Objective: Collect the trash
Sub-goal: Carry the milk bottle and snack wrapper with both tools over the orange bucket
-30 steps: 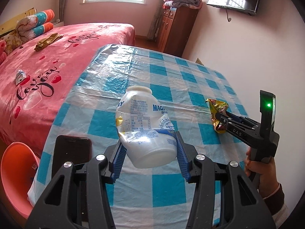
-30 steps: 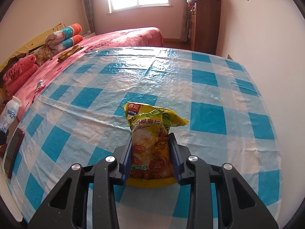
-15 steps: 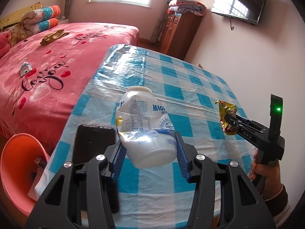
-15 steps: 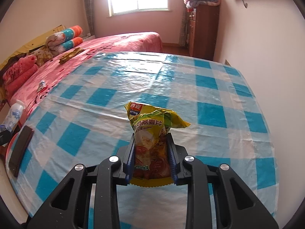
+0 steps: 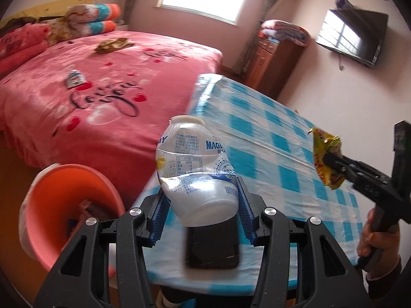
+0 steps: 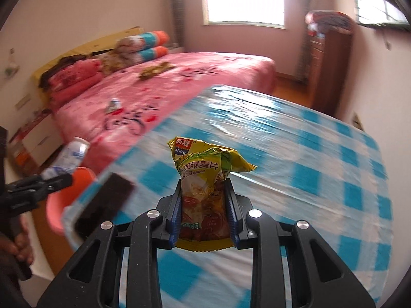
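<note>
Left gripper [image 5: 201,200]: clamped on the base of a crumpled white plastic bottle [image 5: 195,169]; blue pads pressed against both flanks.
Bottle, attitude: held off the table, cap end pointing up and away from the gripper, long axis roughly in line with the fingers, leaning a little left.
Right gripper [image 6: 204,213]: jaws drawn close together on a yellow snack packet [image 6: 205,179], pinching its lower half; the torn top stood free above the pads.
Packet, attitude: upright in the jaws, long axis along the fingers, clear of the checked tablecloth [image 6: 321,154].
Bin: an orange-pink basket [image 5: 61,205] on the floor at the table's near left corner, mouth tipped towards the onlooker, some rubbish already inside.
Key relation: the bin lay down and to the left of the left gripper, just beside it; from the right gripper it lay well off to the left, past the table edge.
Nearer hand: the left, by judgement; the bottle looked likely to go in first.
Obstacle: a black phone [image 5: 212,241] lay flat on the table corner, under the bottle.
Remaining litter: a small wrapper [image 5: 75,79] on the pink bed [image 5: 38,118], untouched.
</note>
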The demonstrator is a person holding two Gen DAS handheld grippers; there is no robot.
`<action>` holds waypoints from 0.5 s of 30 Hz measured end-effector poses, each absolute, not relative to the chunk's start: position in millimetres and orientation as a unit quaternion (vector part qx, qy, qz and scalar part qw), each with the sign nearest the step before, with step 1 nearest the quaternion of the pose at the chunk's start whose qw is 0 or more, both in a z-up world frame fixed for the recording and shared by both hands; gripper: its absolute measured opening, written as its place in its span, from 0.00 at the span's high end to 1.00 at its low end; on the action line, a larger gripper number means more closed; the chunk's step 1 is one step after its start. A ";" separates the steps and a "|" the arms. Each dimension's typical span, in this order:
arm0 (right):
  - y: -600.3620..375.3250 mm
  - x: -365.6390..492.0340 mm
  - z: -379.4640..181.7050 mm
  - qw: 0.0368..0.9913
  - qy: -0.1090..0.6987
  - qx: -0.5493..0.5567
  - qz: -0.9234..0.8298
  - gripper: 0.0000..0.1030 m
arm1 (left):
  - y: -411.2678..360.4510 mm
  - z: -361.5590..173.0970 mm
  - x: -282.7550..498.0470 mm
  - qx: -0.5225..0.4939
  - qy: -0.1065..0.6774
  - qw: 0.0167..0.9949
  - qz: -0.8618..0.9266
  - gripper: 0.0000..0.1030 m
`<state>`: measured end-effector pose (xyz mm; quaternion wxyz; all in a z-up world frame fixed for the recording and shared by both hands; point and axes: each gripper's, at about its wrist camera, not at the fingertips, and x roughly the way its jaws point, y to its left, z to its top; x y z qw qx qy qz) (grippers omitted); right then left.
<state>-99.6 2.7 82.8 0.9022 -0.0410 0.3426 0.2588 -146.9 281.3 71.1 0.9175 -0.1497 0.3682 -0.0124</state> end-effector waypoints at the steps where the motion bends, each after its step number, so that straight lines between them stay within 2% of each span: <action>1: 13.9 -100.7 86.5 0.898 0.342 -0.044 0.273 0.70 | 290.7 69.4 -150.2 -0.153 0.368 0.917 -0.001 0.51; 15: 168.3 -126.3 94.0 0.823 0.353 -0.104 0.432 0.70 | 393.1 33.4 -184.5 -0.183 0.380 0.897 0.134 0.51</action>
